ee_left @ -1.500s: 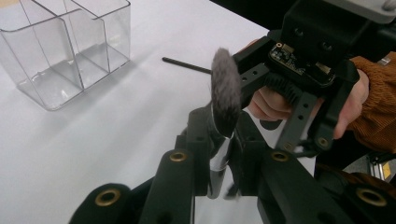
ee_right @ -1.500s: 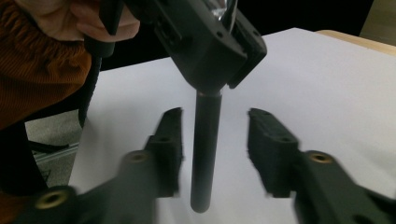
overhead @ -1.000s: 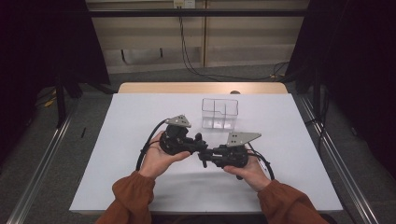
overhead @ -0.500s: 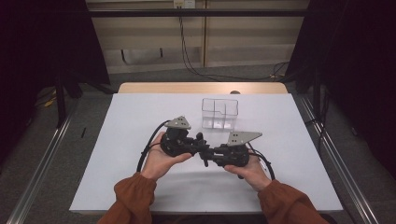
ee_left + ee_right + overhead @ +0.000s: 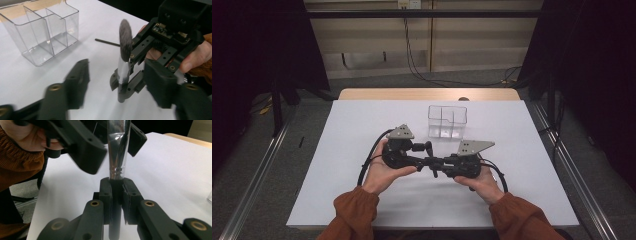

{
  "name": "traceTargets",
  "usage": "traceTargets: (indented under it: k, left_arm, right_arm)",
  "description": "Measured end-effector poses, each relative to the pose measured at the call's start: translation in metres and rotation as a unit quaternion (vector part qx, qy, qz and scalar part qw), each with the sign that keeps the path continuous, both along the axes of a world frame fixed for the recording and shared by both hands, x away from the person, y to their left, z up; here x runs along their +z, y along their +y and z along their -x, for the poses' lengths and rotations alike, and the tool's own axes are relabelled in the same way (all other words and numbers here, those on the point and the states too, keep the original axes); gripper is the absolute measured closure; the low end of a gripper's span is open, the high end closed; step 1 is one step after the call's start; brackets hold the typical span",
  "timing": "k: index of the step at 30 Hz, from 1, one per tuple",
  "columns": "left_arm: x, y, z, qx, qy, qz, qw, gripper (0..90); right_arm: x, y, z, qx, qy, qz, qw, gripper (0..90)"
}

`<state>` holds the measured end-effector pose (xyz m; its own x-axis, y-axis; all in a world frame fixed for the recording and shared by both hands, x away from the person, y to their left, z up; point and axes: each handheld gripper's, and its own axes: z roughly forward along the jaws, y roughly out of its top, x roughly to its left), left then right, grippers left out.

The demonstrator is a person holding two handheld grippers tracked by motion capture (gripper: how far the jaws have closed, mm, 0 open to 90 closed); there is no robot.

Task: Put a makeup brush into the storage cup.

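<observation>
Between the hands, right hand-held gripper (image 5: pixel 116 195) clamps the light, slick-ferruled makeup brush (image 5: pixel 123 62) by its stiff handle; left hand-held gripper (image 5: pixel 120 82) gapes, empty.

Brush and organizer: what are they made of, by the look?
Brush: dark soft bristle head, likely synthetic or natural hair; shiny silver ferrule with bright glints, probably metal; matte black handle, plastic or painted wood, can't tell which. It sits in the right tongs.
Organizer: clear glossy hard plastic, likely acrylic; you see through its walls and dividers.

Brush (image 5: pixel 124 57): shiny, seemingly metal ferrule, soft bristles; organizer (image 5: pixel 41 30) glossy clear plastic.
</observation>
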<state>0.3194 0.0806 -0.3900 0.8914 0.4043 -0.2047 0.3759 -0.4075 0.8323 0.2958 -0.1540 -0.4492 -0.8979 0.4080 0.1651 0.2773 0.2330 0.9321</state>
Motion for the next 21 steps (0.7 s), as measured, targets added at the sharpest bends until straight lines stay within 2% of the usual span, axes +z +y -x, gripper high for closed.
traceTargets:
  k: [3,9,11,15,17,19,21]
  left_arm:
    - [-0.002,0.001,-0.001,0.003,0.003,0.001,1.0000,28.5]
    - [-0.005,0.008,-0.001,0.040,-0.020,0.007,0.9990,16.2]
    - [-0.006,0.011,0.000,0.043,-0.020,0.009,0.9988,15.6]
    - [-0.007,0.017,0.002,0.057,-0.027,0.009,0.9980,8.8]
    - [-0.008,0.021,0.003,0.061,-0.024,0.005,0.9979,6.4]
    - [-0.009,0.026,0.005,0.062,-0.030,0.008,0.9976,5.7]
    - [-0.009,0.030,0.006,0.063,-0.042,0.000,0.9971,3.8]
  right_arm:
    - [0.000,0.000,-0.001,-0.001,0.000,0.004,1.0000,80.1]
    - [0.000,-0.002,-0.002,-0.006,0.006,0.002,1.0000,80.0]
    - [0.000,-0.003,-0.002,-0.008,0.005,0.001,1.0000,80.1]
    - [0.001,-0.005,-0.002,-0.013,0.003,0.002,0.9999,80.1]
    - [0.001,-0.005,-0.003,-0.014,0.003,0.002,0.9999,80.0]
    - [0.001,-0.005,-0.003,-0.015,0.003,0.004,0.9999,80.1]
    - [0.001,-0.005,-0.003,-0.015,0.003,0.003,0.9999,80.1]
